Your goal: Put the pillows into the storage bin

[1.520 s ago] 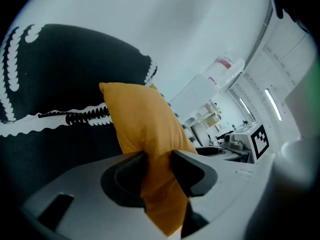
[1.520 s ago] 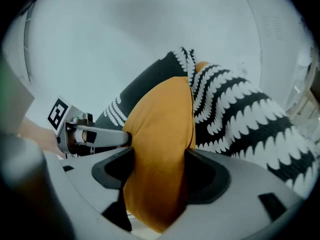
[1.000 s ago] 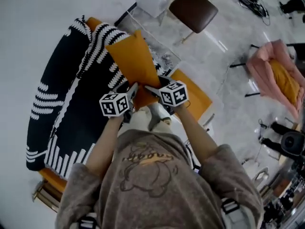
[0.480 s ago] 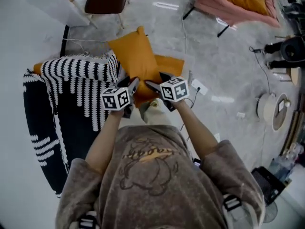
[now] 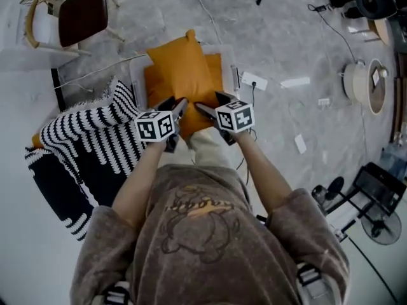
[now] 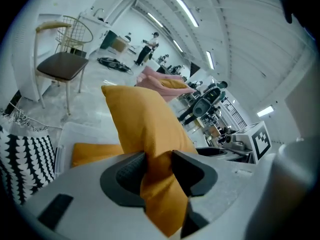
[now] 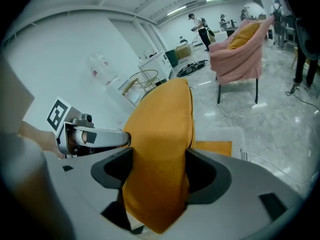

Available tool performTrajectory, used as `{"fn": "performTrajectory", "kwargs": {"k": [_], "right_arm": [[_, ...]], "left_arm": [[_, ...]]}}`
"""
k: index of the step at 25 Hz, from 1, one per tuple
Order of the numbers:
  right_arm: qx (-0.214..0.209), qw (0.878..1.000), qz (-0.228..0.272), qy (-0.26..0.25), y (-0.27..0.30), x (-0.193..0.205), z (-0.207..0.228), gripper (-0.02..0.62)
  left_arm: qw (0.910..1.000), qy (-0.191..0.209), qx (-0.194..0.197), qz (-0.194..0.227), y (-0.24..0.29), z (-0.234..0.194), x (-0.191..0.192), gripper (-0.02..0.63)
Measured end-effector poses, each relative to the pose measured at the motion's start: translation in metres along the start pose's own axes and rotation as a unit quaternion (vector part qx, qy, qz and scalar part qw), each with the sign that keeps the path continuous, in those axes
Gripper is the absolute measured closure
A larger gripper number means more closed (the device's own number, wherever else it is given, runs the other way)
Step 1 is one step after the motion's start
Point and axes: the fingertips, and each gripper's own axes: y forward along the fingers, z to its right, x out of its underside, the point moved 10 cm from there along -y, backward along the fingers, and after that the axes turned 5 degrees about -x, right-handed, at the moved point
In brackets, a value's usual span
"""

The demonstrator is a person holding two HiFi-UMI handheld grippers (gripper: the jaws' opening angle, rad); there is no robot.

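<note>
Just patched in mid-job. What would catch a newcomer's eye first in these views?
A big mustard-orange fabric pillow dominates the middle, pinched at its near edge by the left gripper and right gripper together. Beneath it in the head view sits a white plastic storage bin with a second orange pillow already inside. A black-and-white striped throw sprawls at the left.

Grey marbled floor [image 5: 286, 37] in front of you: clear storage bin [image 5: 136, 81] sits on it straight ahead, with a white power strip [image 5: 255, 81] just beside its right wall. A brown-seat chair [image 5: 82, 11] stands beyond the bin to the left. Couch under a striped throw [image 5: 89, 142] at left, round spool [image 5: 365, 84] well apart at right.
</note>
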Motion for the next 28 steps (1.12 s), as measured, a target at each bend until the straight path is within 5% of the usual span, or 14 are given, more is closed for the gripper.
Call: {"fn": "performTrajectory", "kwargs": {"k": [5,18,28], "right_arm": [[0.002,1.000,-0.007,0.028,0.043,0.011,0.015,0.256],[-0.020,0.997,-0.017,0.071,0.241,0.079,0.043,0.244],[0.005,0.997,0.003,0.074,0.302,0.097,0.059,0.202]], "left_arm": [[0.9995,-0.001,-0.001,-0.032,0.024,-0.040,0.004,0.439],[0.9959,-0.020,-0.045,-0.076,0.078,-0.225,0.056,0.431],[0.9945,-0.007,-0.067,-0.080,0.098,-0.291,0.068,0.402]]}}
